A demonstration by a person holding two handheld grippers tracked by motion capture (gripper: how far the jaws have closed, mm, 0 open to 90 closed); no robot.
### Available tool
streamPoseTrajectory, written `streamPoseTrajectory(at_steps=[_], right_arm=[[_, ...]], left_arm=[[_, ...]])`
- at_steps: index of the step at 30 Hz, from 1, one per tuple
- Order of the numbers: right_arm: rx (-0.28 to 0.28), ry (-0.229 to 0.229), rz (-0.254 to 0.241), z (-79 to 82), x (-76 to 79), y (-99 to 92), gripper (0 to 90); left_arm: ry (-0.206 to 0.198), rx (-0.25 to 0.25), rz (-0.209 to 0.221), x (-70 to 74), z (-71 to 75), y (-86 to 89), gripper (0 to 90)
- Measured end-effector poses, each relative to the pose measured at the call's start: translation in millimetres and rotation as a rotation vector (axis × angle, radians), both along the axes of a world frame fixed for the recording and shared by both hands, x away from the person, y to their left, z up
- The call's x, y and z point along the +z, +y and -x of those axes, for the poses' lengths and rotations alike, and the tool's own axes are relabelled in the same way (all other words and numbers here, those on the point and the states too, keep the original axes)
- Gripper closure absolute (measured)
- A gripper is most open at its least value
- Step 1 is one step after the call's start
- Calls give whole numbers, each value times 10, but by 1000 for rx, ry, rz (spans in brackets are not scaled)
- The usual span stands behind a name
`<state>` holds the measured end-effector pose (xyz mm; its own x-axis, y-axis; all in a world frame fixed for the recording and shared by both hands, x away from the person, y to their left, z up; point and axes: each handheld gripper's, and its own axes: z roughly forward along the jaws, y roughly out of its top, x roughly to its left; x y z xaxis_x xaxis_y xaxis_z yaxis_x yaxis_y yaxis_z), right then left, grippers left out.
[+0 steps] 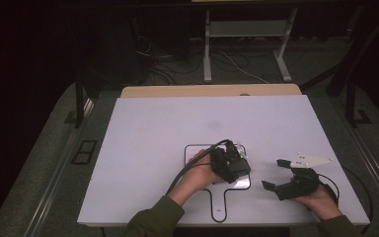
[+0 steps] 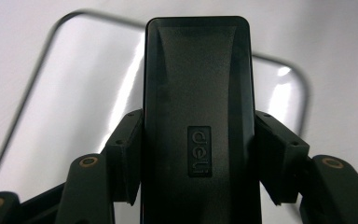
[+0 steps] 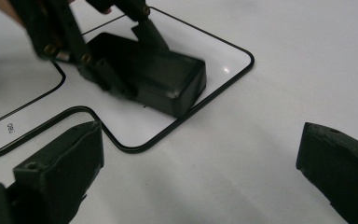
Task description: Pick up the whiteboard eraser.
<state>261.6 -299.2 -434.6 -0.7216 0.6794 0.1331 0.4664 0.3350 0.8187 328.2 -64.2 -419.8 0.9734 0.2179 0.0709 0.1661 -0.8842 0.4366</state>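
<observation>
The white desk carries one flat white board with a thin black outline, paddle-shaped with a short handle toward the person. On the board lies one black rectangular box bearing a raised logo. The left tongs are closed on the box's long sides. The right tongs are just beside the board, jaws spread wide with nothing between them.
</observation>
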Motion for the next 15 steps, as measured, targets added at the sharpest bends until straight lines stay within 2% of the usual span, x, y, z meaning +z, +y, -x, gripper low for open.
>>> streamPoseTrajectory(at_steps=[2, 4, 10, 13, 15], right_arm=[[2, -3, 0, 2, 1, 0, 0], [0, -3, 0, 3, 2, -2, 0], [-2, -3, -3, 4, 5, -14, 0], [-4, -4, -4, 0, 5, -17, 0], [-4, -3, -4, 1, 7, -15, 0]], left_arm=[[-1, -6, 8, -7, 28, -27, 389], [12, -7, 14, -6, -2, -4, 389], [-7, 94, 15, -9, -210, 212, 389], [-3, 108, 19, -10, -262, 286, 389], [-11, 106, 14, -7, -226, 252, 389]])
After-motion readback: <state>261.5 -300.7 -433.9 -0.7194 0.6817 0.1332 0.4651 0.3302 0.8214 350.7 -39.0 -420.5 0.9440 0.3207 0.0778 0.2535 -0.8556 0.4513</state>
